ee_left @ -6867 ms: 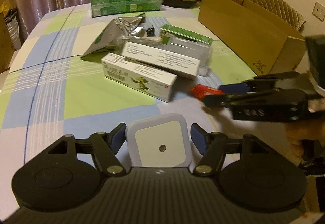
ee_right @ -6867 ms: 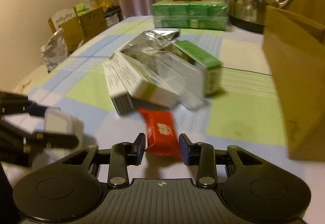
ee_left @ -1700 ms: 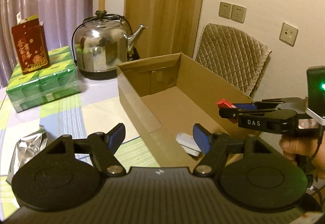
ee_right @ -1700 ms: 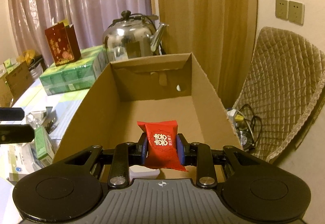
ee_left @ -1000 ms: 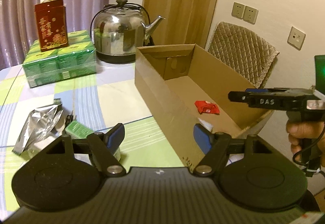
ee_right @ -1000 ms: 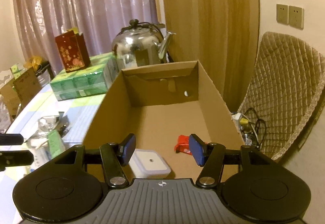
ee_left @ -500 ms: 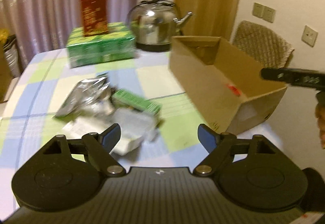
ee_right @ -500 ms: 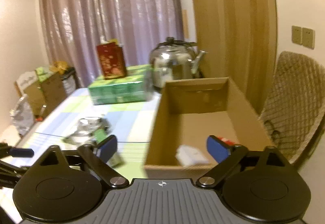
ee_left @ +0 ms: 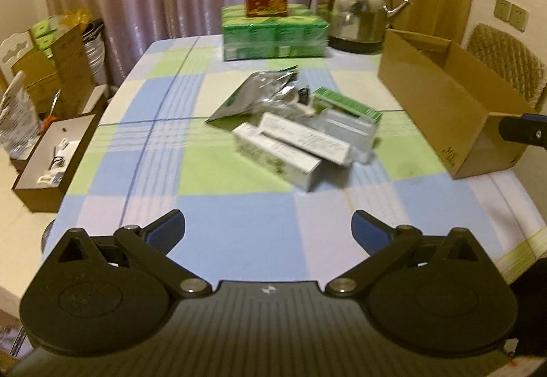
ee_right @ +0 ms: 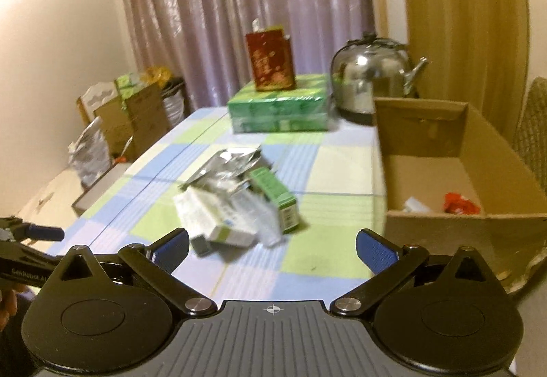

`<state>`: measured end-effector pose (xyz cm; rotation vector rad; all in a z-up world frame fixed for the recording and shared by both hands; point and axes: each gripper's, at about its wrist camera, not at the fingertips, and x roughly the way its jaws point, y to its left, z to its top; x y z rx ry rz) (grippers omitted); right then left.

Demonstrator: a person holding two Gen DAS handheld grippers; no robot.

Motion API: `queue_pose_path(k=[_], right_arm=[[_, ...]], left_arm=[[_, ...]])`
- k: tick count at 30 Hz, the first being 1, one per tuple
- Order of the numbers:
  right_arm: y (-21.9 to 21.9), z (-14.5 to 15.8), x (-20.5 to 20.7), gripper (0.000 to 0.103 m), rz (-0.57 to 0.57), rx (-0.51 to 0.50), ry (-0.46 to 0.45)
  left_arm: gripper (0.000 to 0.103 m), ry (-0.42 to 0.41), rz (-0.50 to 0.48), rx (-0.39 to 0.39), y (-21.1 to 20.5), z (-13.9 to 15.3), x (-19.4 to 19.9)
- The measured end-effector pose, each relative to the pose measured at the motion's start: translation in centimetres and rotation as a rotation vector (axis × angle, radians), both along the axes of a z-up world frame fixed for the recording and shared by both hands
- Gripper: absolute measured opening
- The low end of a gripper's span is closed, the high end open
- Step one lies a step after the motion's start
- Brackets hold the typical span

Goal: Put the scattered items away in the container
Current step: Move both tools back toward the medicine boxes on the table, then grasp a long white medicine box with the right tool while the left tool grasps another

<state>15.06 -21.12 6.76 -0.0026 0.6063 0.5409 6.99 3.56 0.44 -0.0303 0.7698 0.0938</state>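
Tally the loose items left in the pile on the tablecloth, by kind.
Foil pouches: 1
Green-topped boxes: 1
White cartons: 2
Clear packet: 1
Small dark item: 1, too blurred to name
Total: 6

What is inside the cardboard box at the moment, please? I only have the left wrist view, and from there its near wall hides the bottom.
Observer: The right wrist view looks into the cardboard box; a red packet lies on its floor.
Operator: Is anything else in there?
Observer: Yes, a small white item lies left of the packet, partly hidden by the front wall.
Operator: Is the right gripper carrying anything?
Observer: No, the right gripper is open and empty.
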Motion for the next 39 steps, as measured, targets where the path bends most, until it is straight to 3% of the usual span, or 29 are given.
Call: queue_pose_path(k=[10,16,21,26,29,39], right_arm=[[3.4,-2.2,0.7,0.101,0.085,-0.062,0.023],[6.3,-4.3,2.2,0.1,0.185,-0.156,0.027],[9.0,-6.7,3.6,0.086,0.284,-0.305,-0.037],[11.3,-9.1,5.3,0.061,0.372,-0.405,-0.085],[12.3,-10.2,6.2,0.052,0.409,-0.452,-0.11],[14.6,-12.8,7.8,0.043,0.495,-0.536,-0.174]], left_arm=[[0.102,0.014,0.035,-0.024,2.0,-0.4,-0.4],[0.102,0.031,0.028,-0.027,2.8,-1.2,0.6],[0.102,0.046,0.046,-0.054,3.8,-2.3,1.8],[0.102,0.064,0.053,-0.065,4.6,-3.4,3.4],[0.102,0.072,0.054,-0.083,4.9,-4.1,4.6],[0.102,0.085,0.055,-0.125,5.1,-5.6,6.9]])
